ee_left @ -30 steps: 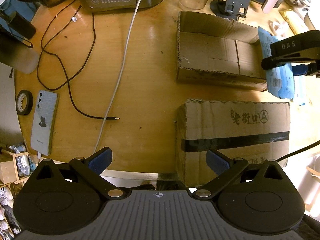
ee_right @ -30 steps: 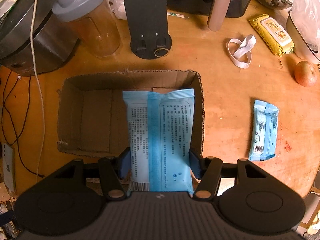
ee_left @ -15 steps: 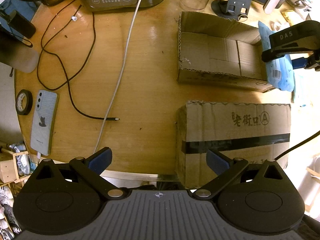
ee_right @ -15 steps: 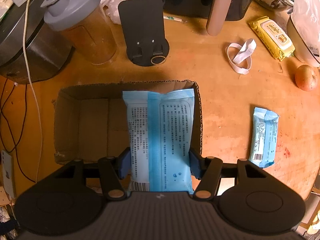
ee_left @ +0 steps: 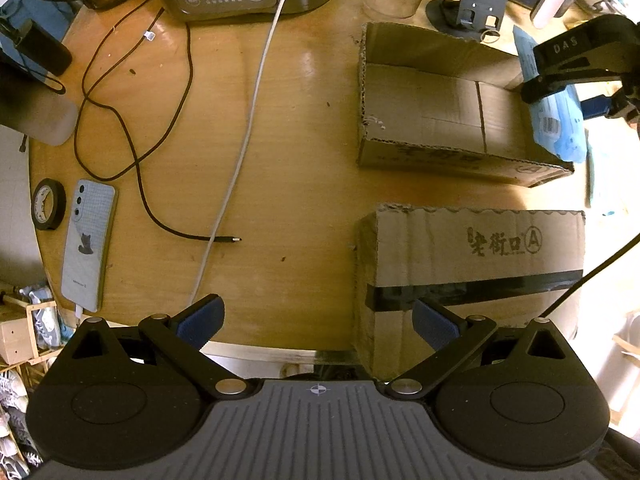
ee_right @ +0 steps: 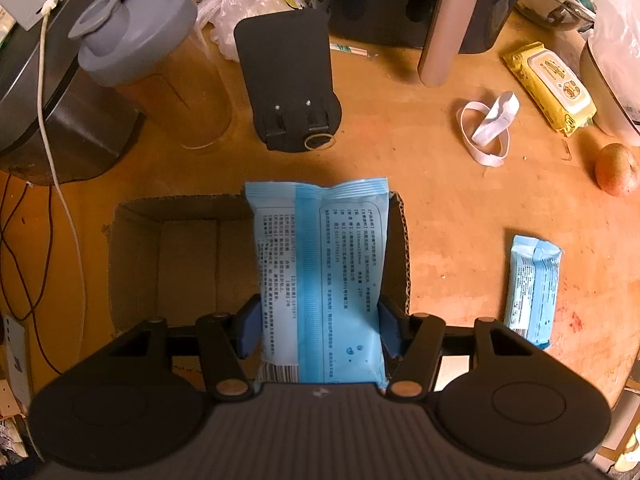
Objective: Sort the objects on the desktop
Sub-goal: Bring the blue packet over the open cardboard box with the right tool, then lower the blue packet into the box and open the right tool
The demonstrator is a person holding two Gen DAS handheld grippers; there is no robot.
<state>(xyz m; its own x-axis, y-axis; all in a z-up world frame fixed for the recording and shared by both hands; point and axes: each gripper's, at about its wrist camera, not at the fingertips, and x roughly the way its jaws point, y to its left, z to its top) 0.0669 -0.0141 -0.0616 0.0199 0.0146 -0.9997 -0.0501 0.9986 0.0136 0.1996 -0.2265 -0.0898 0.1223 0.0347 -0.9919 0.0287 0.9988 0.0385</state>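
- Blue plastic wipes packet [ee_right: 320, 276] is pinched between the right gripper [ee_right: 319, 330] pads, hanging over the open brown cardboard box [ee_right: 180, 264] below.
- Step in hand, I judge: placing; next, lower and release.
- Left gripper [ee_left: 318, 322] hangs spread, empty.

Blue-striped packet [ee_right: 320, 280] — brown cardboard box [ee_right: 180, 264] — yellow wipes [ee_right: 550, 86].

The left hand-held gripper [ee_left: 318, 320] hangs wide-jawed over the table edge [ee_left: 280, 346], beside a taped carton [ee_left: 472, 256].
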